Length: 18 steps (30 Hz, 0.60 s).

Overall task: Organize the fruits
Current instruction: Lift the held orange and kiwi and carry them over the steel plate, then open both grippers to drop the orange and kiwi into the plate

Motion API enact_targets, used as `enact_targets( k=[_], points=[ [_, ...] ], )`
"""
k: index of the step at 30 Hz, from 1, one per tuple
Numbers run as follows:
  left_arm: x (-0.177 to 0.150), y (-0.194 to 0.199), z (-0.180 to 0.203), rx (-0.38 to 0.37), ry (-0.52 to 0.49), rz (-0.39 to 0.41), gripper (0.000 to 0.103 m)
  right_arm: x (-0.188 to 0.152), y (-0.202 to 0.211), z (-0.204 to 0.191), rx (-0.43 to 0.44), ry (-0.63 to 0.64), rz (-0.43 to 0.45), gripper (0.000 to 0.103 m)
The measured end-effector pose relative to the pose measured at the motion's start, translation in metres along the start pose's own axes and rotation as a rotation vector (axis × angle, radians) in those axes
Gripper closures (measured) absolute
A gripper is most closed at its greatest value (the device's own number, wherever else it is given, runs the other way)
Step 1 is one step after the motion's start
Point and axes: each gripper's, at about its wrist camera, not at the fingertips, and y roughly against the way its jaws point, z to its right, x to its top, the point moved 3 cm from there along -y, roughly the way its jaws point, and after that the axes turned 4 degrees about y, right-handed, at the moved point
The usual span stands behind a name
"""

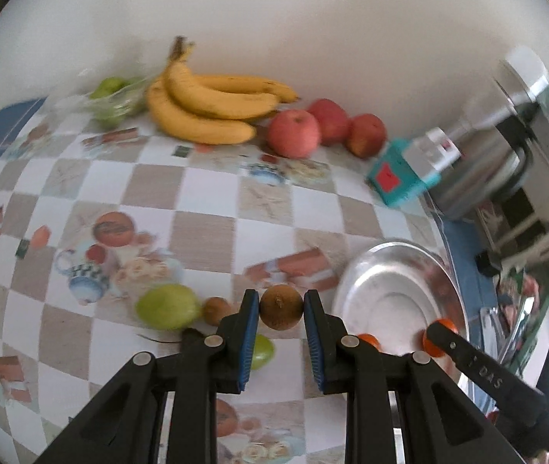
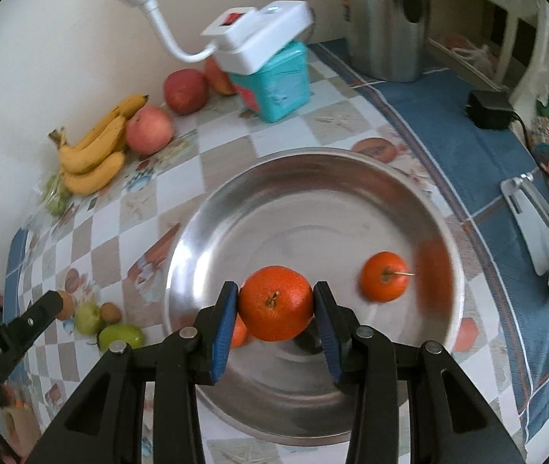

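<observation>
Two hand-held claws work over a table (image 1: 204, 208) covered in a checked, fruit-printed cloth. The left claw (image 1: 281, 307) is clenched on a small brown kiwi (image 1: 281, 306), its blue pads pressing the fruit from either side above the cloth, just left of a round metal plate (image 2: 235, 201). Beside it on the cloth lie a green pear (image 1: 168, 306), a second, smaller kiwi (image 1: 215, 310) touching or nearly touching the pear, and another green fruit (image 1: 262, 351) partly hidden behind the left finger.

The right claw (image 2: 276, 303) grips a large orange (image 2: 276, 303), stem side towards the camera, held over the near part of the plate. A smaller orange with a thin stalk (image 2: 384, 276) rests in the plate to the right of it, well apart from the held one, and a sliver of a further orange (image 2: 238, 334) shows behind the claw's left pad.

Along the pale wall at the back of the table sit a bunch of bananas (image 1: 212, 108), a clear bag of green fruit (image 1: 116, 98) to its left, and three red apples (image 1: 324, 127) to its right. A teal box (image 2: 278, 85) carries a white power strip (image 2: 259, 34), and a steel kettle (image 2: 386, 19) stands on the blue-bordered edge of the cloth beyond it
</observation>
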Motion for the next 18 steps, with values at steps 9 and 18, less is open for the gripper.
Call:
enact_targets(
  k=[9,18],
  points=[
    [-0.013,-0.013,0.051,-0.002,-0.122,-0.016,0.078,0.003,0.001,0.021,0.001,-0.04,0.006,0.062],
    [-0.027,-0.028,0.078,0.005,-0.199,-0.01,0.078,0.004,-0.001,0.033,0.002,-0.066,0.002,0.061]
  ],
)
